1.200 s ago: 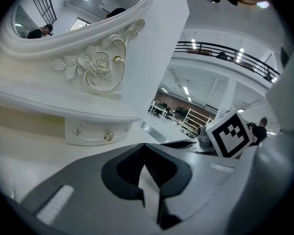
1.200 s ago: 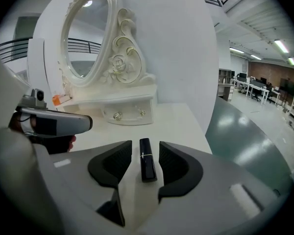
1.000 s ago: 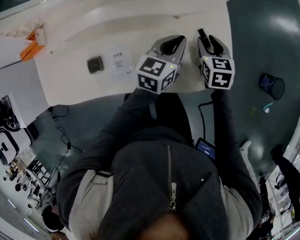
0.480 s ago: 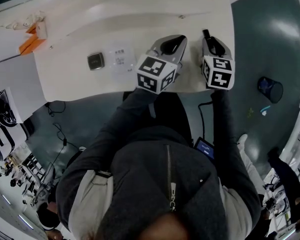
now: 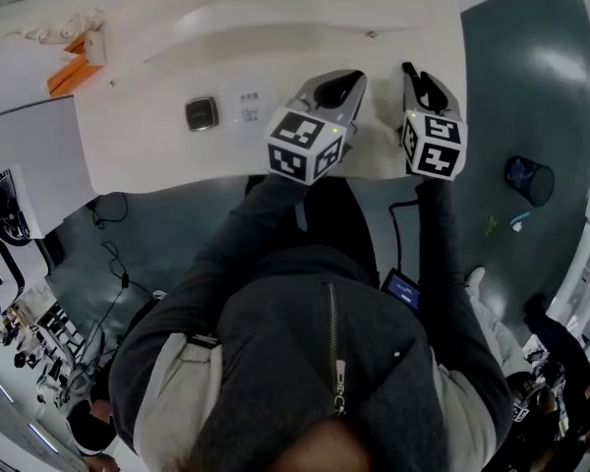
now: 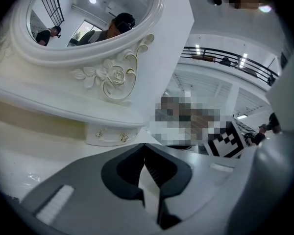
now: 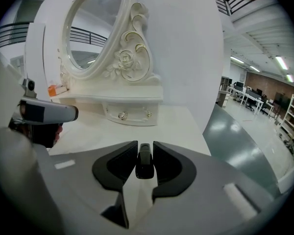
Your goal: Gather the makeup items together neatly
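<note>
The jaws of the right gripper [image 7: 145,153], just closing on a black thing [image 7: 145,168], are hiding most of it. At nine o'clock, a dark square [image 5: 202,113] is looking too tiny to name.

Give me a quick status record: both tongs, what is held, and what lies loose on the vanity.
left tongs: shut, nothing between them
right tongs: have just been closing; shut on slim black tube
loose items: dark square compact, white packet beside it, both to the left of the tongs in the head view
surface: white vanity table with oval mirror
</note>
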The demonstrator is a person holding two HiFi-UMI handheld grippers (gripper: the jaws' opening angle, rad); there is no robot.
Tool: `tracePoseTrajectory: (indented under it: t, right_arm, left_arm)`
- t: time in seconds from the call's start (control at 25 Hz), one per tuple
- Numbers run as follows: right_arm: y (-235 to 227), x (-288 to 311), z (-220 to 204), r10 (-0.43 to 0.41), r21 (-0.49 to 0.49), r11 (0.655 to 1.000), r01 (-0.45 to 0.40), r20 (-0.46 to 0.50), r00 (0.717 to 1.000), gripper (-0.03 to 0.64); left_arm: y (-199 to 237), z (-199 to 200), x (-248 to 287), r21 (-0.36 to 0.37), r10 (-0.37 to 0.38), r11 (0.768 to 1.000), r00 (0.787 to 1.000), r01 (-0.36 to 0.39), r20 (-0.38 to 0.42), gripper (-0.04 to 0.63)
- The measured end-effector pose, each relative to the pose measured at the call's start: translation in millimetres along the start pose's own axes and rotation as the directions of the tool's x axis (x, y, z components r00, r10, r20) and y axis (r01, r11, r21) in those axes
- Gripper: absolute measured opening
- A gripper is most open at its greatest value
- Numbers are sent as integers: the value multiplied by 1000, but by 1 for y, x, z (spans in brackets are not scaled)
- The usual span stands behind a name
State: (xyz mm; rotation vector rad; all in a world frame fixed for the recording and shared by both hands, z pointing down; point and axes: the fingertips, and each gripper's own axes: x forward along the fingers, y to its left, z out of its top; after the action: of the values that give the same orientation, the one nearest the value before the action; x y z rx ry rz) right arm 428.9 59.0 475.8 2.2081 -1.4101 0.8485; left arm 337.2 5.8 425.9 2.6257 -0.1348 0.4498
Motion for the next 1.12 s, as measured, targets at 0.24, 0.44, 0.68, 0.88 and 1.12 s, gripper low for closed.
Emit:
tracePoseTrajectory:
  t: [0.24,0.44,0.68,0.88,1.12]
  right_arm:
    - [39,-2,3,21,-11,1000,-21,-8,1000,100]
    - [75,-2,10,33,-33,999,-33,1,999,98]
    - [121,-5,32,72,-77,995,-71,18,997,98]
    - [163,-1,43,94,-96,991,-91,23,995,98]
    - [200,7,44,85,-89,993,-84,18,996,97]
  left_arm:
    - [13,3,-25,-1,-1,1000,1000,1,10,9]
    - [32,6,-52,-15,14,1000,1000,-14,22,9]
    - [53,12,-91,-38,43,998,998,-41,46,9]
    - [77,15,-127,-60,69,996,996,-65,65,9]
    - [112,12,-164,-85,101,992,992,-95,69,9]
